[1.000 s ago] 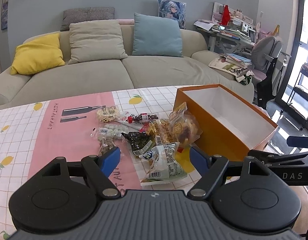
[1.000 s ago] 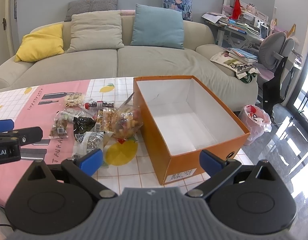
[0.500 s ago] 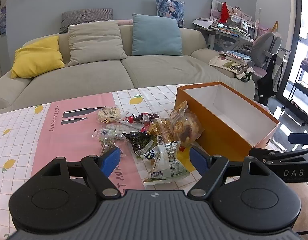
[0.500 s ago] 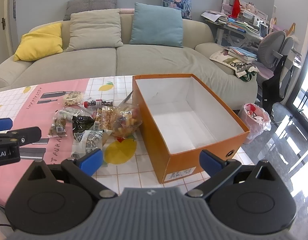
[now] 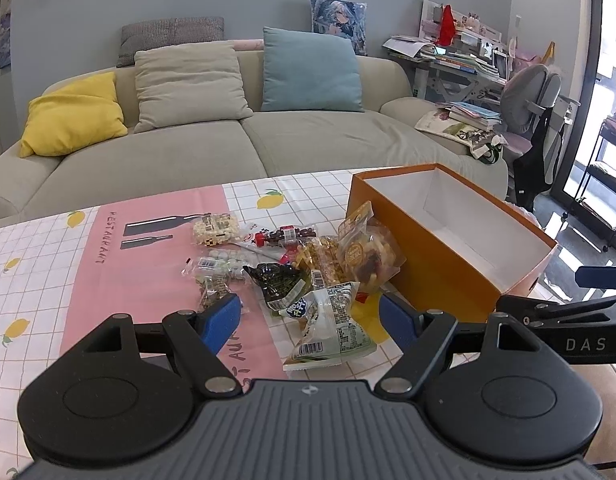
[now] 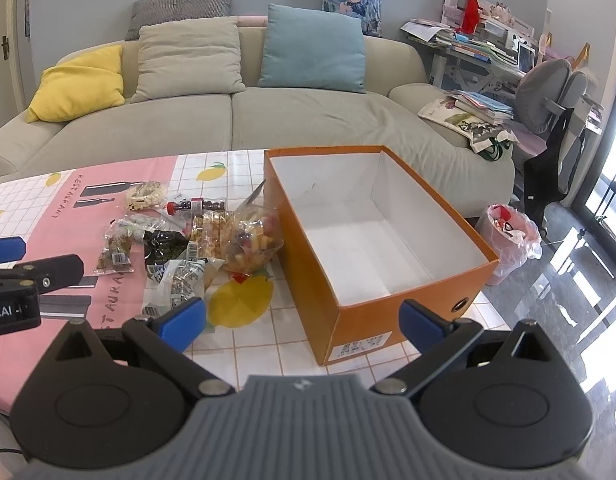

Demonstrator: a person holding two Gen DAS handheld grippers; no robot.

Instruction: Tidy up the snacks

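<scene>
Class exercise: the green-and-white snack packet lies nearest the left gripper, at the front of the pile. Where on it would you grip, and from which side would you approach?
Probably the near crimped end, by the barcode, of the green-and-white packet. It lies flat and lengthwise between the open fingers of the left gripper, with the other snacks overlapping only its far end. Come from above and the near side, pinching across the flat seam.

Tablecloth-covered table (image 6: pixel 259 348): snacks (image 6: pixel 195 236), orange box (image 6: pixel 372 320).

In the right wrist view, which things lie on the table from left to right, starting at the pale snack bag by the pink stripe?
Pale snack bag → red-capped packet → clear bag of mixed sweets → orange box.
</scene>
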